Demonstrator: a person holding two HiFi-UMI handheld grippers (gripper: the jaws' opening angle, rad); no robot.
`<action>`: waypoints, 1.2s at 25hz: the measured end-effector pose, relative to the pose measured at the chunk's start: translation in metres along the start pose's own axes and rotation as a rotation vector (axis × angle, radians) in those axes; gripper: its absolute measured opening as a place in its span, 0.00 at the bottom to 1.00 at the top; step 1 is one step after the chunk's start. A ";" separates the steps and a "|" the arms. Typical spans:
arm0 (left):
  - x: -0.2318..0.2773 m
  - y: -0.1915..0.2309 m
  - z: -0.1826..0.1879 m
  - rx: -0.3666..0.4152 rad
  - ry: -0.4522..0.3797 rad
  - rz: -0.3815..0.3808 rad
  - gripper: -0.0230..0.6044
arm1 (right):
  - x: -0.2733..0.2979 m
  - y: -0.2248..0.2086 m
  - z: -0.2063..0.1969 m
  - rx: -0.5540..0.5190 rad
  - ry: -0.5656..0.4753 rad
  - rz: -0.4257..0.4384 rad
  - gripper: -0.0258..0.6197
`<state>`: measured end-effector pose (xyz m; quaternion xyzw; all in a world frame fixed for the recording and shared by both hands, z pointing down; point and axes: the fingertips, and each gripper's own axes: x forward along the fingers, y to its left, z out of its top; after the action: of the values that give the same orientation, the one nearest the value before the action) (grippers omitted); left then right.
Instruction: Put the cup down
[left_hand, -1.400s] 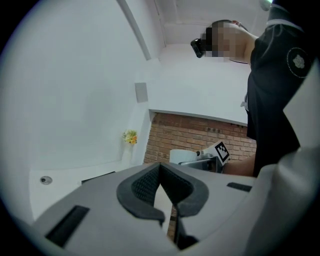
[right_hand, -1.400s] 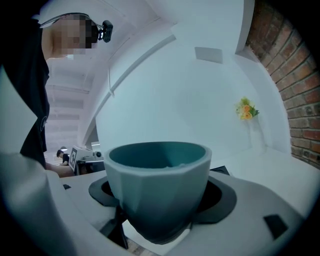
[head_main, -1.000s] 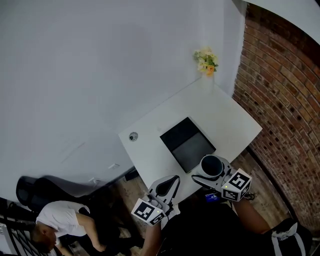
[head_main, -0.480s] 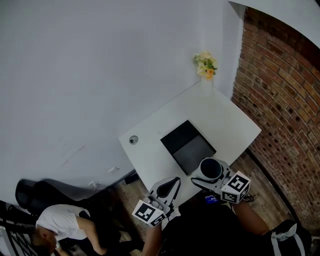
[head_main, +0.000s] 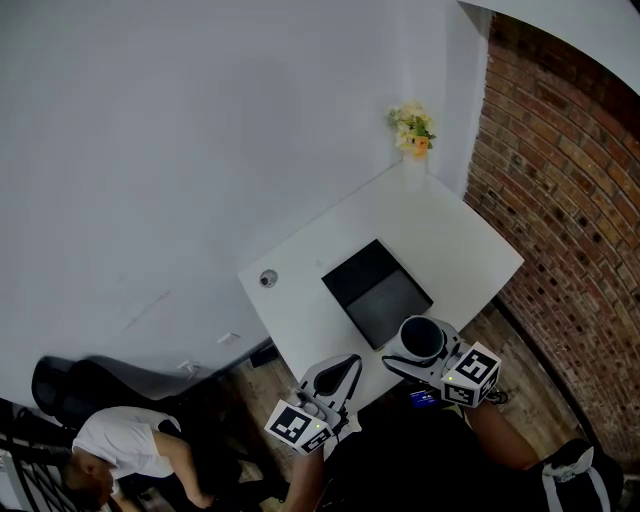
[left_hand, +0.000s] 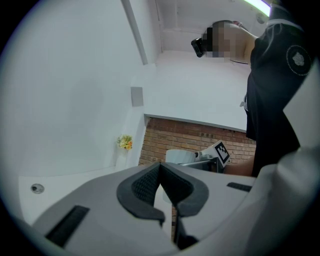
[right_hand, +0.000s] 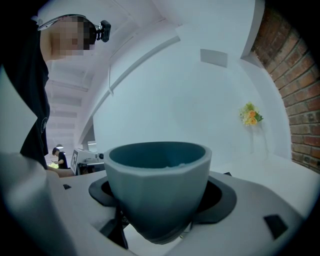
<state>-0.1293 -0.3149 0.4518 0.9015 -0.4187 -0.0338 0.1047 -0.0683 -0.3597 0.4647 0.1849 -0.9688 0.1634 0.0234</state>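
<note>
My right claw (head_main: 424, 350) is clamped on the cup (right_hand: 157, 185), holding it upright right at the near edge of the white table (head_main: 440, 225); my left claw (left_hand: 161, 172) is closed on nothing; if I let go here, I think the cup could catch the edge, tip, and fall to the floor (head_main: 515, 335).
</note>
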 end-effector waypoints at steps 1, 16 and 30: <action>0.000 0.000 0.000 0.000 0.000 0.001 0.05 | 0.000 -0.001 0.000 0.000 0.001 0.002 0.65; 0.002 0.030 0.023 0.056 0.011 0.049 0.05 | 0.109 -0.074 0.024 -0.116 0.030 0.072 0.65; -0.016 0.074 0.016 0.004 0.029 0.164 0.05 | 0.234 -0.159 -0.043 -0.059 0.140 -0.018 0.65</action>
<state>-0.1977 -0.3517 0.4519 0.8647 -0.4898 -0.0112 0.1113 -0.2285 -0.5669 0.5794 0.1811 -0.9675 0.1470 0.0979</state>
